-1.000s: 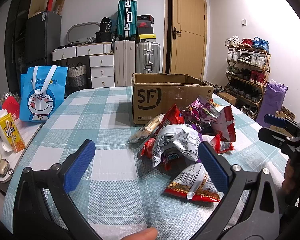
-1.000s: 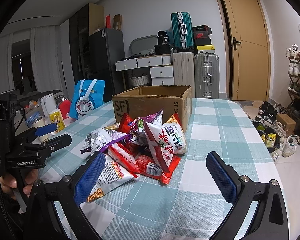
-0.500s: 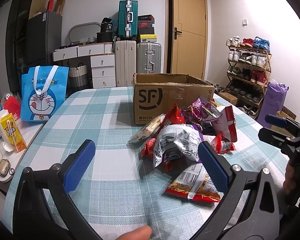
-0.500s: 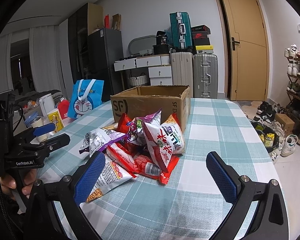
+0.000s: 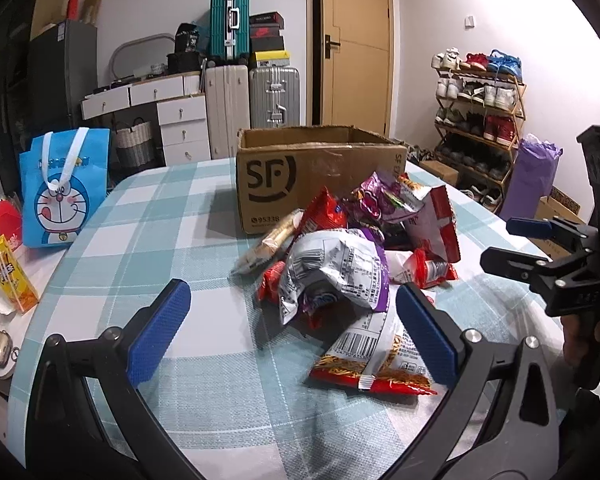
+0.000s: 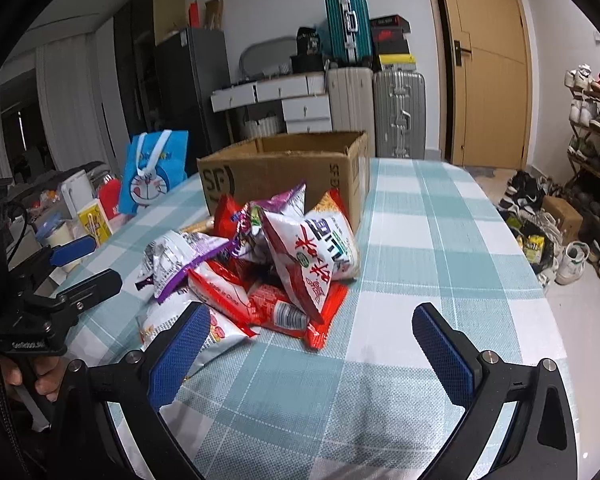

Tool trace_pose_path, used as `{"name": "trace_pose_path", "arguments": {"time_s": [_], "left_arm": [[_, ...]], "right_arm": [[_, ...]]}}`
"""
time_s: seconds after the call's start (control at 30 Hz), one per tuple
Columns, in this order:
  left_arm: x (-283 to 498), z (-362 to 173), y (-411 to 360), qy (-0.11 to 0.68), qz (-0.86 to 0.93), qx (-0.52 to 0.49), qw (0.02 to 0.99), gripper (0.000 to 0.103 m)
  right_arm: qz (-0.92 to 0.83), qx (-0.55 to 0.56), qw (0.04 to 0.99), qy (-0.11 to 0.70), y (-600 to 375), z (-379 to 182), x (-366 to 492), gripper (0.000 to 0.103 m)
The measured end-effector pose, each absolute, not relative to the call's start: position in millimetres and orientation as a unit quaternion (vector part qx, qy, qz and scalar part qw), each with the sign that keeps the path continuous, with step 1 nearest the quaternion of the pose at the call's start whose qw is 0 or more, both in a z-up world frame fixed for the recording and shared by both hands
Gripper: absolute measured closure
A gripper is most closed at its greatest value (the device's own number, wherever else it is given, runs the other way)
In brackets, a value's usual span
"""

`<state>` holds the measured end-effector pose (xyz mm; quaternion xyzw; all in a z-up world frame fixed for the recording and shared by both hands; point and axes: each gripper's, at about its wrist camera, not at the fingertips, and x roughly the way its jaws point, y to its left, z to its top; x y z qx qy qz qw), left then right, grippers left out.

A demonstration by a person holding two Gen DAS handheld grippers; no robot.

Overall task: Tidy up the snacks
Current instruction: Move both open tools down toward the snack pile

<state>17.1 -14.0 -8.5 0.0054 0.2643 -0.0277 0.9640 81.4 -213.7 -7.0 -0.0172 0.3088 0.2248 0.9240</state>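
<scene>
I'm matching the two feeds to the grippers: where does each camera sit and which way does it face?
Left wrist: on the left gripper, facing the snack pile and cardboard box; right gripper at its right edge.
Right wrist: on the right gripper, facing the same pile from its other side; left gripper and a hand at left.
Shared: pile, box, checked tablecloth.

White walls, closed wooden door (image 5: 360,44) at far right, suitcases (image 5: 252,92) beside white drawers (image 5: 182,128), shoe rack (image 5: 478,120) along right wall
</scene>
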Motion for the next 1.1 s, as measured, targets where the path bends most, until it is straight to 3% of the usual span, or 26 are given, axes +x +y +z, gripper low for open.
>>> {"name": "trace_pose_path", "arguments": {"time_s": [0.87, 1.1], "left_arm": [[91.2, -17.9, -15.9, 0.349, -0.063, -0.056, 0.933, 0.001], [114.7, -28.4, -16.3, 0.378, -0.067, -0.074, 0.920, 0.006]], "right_arm": [[0.247, 0.020, 0.893, 0.376, -203.4, -13.3, 148.8, 0.000], [0.254, 0.015, 0.889, 0.381, -193.3, -17.4, 165.4, 0.007]]}}
